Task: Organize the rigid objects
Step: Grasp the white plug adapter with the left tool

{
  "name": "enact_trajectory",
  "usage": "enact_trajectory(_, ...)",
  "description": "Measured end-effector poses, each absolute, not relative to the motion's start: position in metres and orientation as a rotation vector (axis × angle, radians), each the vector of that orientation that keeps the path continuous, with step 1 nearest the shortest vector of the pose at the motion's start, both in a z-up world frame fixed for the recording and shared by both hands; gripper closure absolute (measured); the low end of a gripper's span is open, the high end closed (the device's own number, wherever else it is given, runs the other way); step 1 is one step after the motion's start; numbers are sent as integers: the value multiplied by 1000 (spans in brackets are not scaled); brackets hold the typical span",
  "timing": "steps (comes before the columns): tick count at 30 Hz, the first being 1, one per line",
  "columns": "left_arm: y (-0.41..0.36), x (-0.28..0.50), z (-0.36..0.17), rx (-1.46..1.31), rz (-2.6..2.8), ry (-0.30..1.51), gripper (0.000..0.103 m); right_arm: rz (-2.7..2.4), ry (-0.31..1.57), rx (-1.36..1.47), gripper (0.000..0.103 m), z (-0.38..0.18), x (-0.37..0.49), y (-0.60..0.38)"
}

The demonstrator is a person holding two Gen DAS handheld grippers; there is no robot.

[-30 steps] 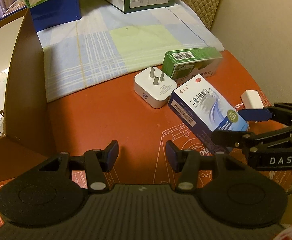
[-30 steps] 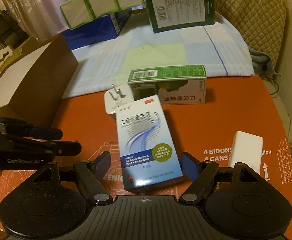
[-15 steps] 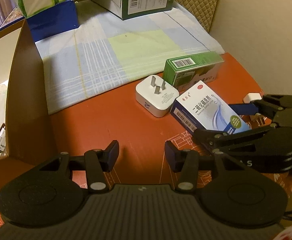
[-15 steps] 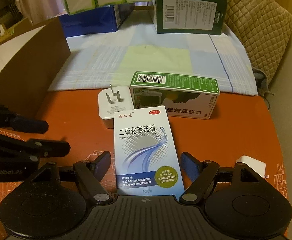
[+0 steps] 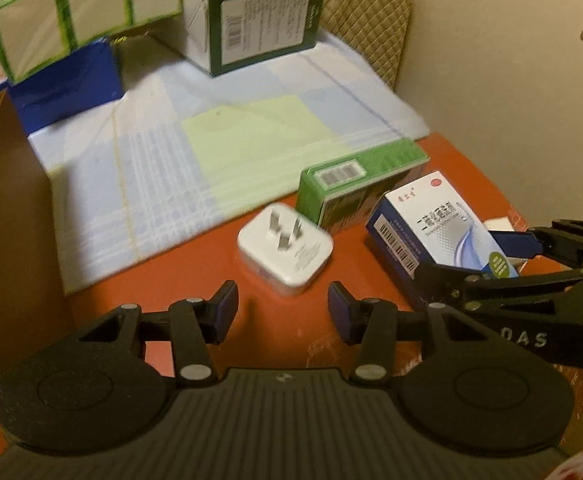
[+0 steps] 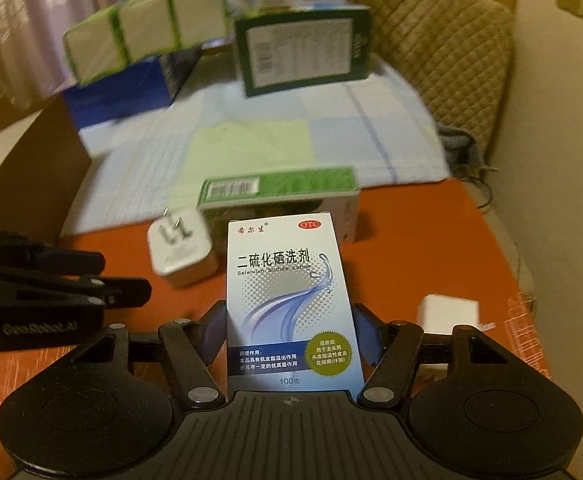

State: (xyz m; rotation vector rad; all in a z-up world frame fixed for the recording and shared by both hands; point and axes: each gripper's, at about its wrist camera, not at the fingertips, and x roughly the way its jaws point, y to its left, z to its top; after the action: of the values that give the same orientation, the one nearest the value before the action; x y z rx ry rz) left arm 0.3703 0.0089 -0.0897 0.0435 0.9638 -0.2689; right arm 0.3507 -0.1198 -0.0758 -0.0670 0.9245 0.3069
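A blue-and-white medicine box (image 6: 287, 292) lies on the orange mat (image 6: 411, 240), and its near end sits between the fingers of my right gripper (image 6: 291, 336). The jaws are closing and both blue pads touch the box's long sides. In the left wrist view the right gripper (image 5: 467, 258) straddles the same box (image 5: 435, 224). My left gripper (image 5: 283, 308) hangs open over the mat with nothing in it, just short of a white plug adapter (image 5: 285, 254). A green carton (image 5: 355, 192) lies behind the adapter.
A small white block (image 6: 447, 314) lies right of the held box. A brown cardboard box (image 5: 7, 220) walls the left side. A checked cloth (image 5: 171, 160) covers the back, with a large green carton (image 5: 259, 24) and a blue box (image 5: 67, 88). The wall stands close on the right.
The right gripper's jaws have closed in from either side until the pads meet the medicine box. The left gripper has moved closer to the white plug adapter, still open.
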Motion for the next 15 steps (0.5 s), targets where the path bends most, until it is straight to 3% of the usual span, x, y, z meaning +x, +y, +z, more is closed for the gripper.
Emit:
enact_trajectory(13, -4, 404, -100, 97, -286, 901, 64, 211, 907, -3, 41, -61, 373, -143)
enact_trajectory(15, -4, 406, -103, 110, -294, 899, 69, 206, 910, -1, 41, -62, 373, -146)
